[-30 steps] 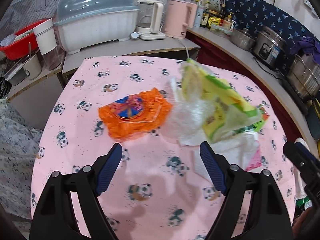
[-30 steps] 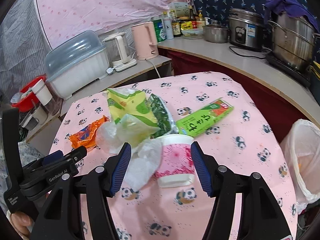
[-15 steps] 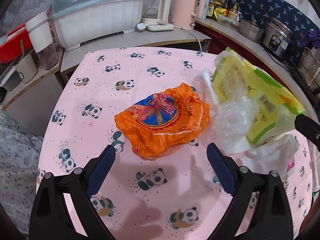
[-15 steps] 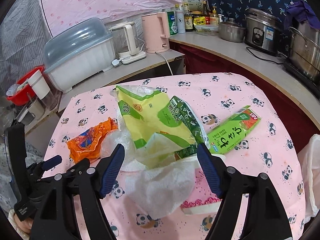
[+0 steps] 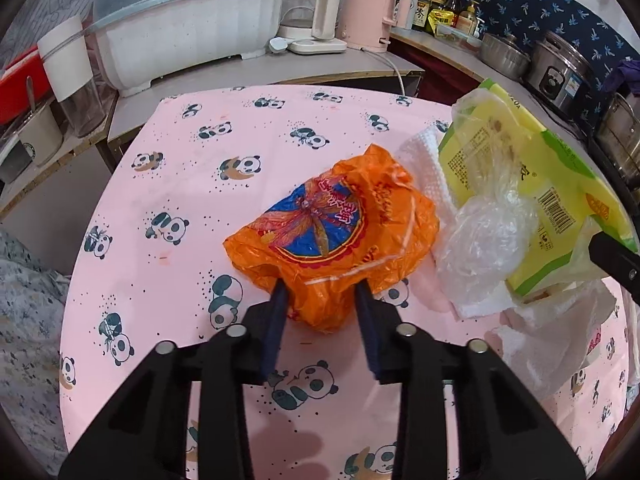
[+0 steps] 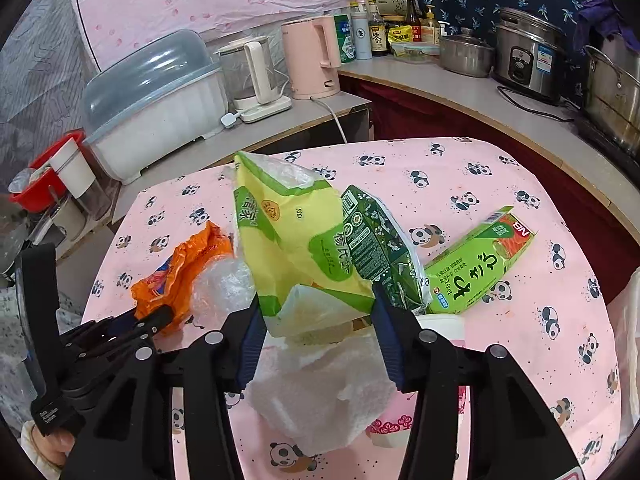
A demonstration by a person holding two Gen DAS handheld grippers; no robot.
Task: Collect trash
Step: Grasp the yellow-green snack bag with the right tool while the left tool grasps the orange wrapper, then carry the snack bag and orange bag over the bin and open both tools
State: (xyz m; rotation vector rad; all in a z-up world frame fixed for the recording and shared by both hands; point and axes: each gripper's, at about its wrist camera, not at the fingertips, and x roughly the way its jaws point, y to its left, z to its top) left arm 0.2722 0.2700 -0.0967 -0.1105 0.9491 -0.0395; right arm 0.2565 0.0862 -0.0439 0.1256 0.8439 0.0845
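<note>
My left hand-held gripper (image 5: 320,300) had just been closing and pinched the near edge of the orange wrapper (image 5: 332,236), which lay on the bench (image 5: 180,184). My right hand-held gripper (image 6: 316,312) had just been closing too, its jaws narrowed around the bottom of the yellow-green bag (image 6: 296,248). Nothing looked binned yet: the green carton (image 6: 476,264), dark green packet (image 6: 380,248), clear plastic (image 5: 484,240), white tissue (image 6: 320,392) and pink cup (image 6: 400,424) remained on the panda-print cloth. Kettles, pots and bottles lined the kitchen counter behind.
</note>
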